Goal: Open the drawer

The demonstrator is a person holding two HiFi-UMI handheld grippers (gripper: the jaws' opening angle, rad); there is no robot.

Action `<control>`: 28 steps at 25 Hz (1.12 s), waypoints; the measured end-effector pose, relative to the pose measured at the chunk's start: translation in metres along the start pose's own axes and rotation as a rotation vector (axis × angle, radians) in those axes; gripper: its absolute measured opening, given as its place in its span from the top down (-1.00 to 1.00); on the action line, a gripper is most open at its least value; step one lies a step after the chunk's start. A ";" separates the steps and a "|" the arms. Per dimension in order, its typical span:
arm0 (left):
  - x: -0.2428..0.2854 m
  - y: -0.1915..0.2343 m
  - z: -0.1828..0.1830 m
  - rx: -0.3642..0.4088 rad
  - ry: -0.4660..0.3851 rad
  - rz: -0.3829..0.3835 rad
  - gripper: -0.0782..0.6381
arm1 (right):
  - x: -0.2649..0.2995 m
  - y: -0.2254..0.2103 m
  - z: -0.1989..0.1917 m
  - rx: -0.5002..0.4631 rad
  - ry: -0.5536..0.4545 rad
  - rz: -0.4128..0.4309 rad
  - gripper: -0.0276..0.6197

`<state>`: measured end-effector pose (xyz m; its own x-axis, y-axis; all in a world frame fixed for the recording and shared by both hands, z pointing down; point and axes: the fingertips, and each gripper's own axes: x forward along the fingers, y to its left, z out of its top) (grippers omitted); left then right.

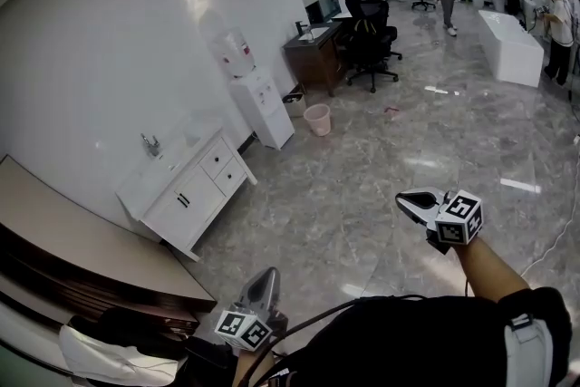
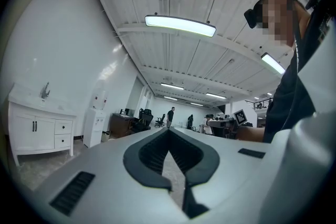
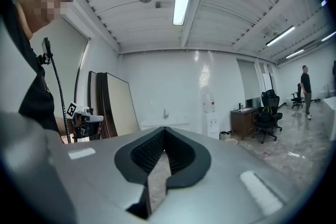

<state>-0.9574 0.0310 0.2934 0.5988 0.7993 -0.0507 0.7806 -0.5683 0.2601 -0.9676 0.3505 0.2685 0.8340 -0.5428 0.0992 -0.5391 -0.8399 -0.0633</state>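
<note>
A white vanity cabinet point(image 1: 181, 195) with a sink and faucet stands against the left wall; two small drawers point(image 1: 223, 169) sit at its right end, both closed. It also shows at the far left of the left gripper view as the cabinet point(image 2: 37, 132). My left gripper point(image 1: 269, 272) is low in the head view, some way from the cabinet across open floor, shut with nothing in it. My right gripper point(image 1: 401, 198) is held out further right, jaws together and holding nothing. In their own views the left gripper point(image 2: 168, 129) and right gripper point(image 3: 164, 129) show fingertips meeting.
A white water dispenser point(image 1: 258, 100) and pink bin point(image 1: 317, 119) stand beyond the cabinet, then a brown desk point(image 1: 313, 57) and black office chairs point(image 1: 372, 36). A white bathtub point(image 1: 509, 45) and several people are at the far right. Wooden panels point(image 1: 82, 254) lie at lower left.
</note>
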 end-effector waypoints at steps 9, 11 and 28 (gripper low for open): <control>0.119 0.005 0.007 0.031 -0.030 0.064 0.81 | 0.044 -0.122 0.021 -0.026 0.002 0.094 0.92; 0.146 0.005 0.008 0.044 -0.035 0.079 0.81 | 0.051 -0.149 0.029 -0.037 -0.003 0.122 0.92; 0.309 0.039 0.007 0.027 0.007 0.153 0.81 | 0.111 -0.318 0.025 0.018 0.009 0.174 0.92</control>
<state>-0.7410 0.2542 0.2810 0.7098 0.7044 -0.0055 0.6850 -0.6885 0.2382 -0.7010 0.5578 0.2749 0.7270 -0.6801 0.0945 -0.6731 -0.7330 -0.0978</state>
